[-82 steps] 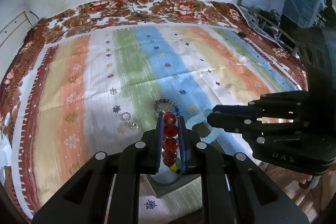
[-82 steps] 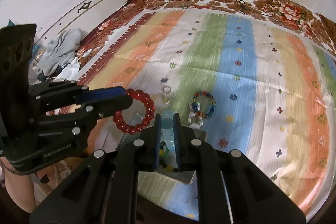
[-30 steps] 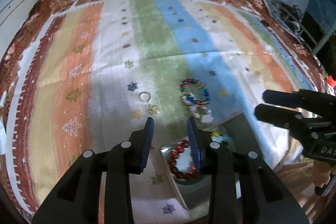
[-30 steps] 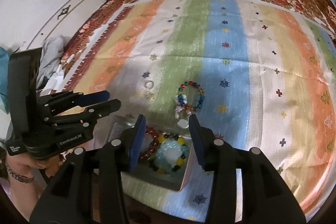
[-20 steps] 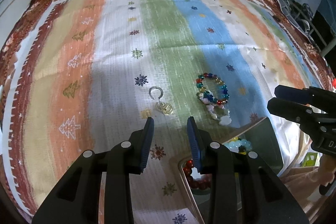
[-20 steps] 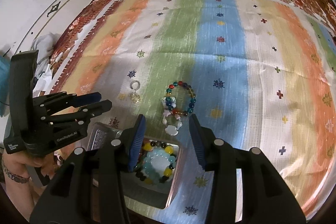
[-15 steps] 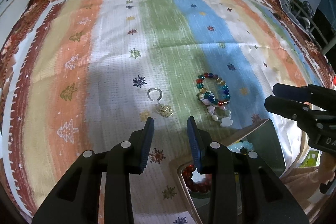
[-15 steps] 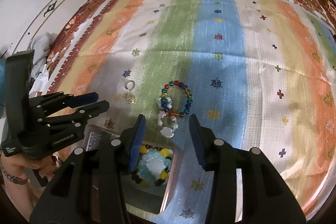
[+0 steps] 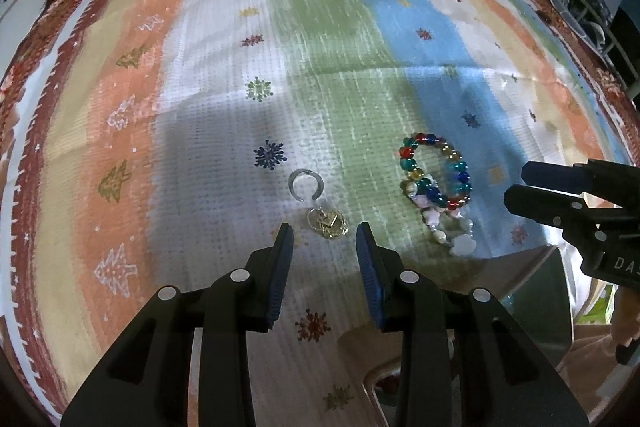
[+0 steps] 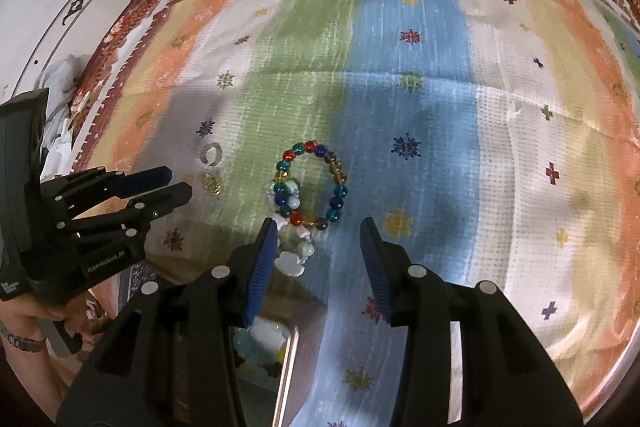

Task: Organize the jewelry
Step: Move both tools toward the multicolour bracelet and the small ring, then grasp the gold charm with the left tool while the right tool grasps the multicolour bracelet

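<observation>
Above the striped bedspread (image 9: 224,99), both empty claws gape: left claw (image 9: 325,227) should straddle the small gold charm (image 9: 328,223), right claw (image 10: 319,227) the multicoloured glass-bead bracelet (image 10: 316,183).

Bare striped cloth (image 9: 224,99) lies clear beyond the ring (image 9: 306,184), charm (image 9: 328,223) and bead bracelet (image 10: 312,183); the tin (image 9: 536,291) blocks the near edge.

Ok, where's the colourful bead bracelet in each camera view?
Left wrist: the colourful bead bracelet lies right of centre, beyond the right fingertip.
Right wrist: the bracelet lies at centre, just ahead of the open fingers.
Shared landmark: the small silver ring, left of it in both.
</observation>
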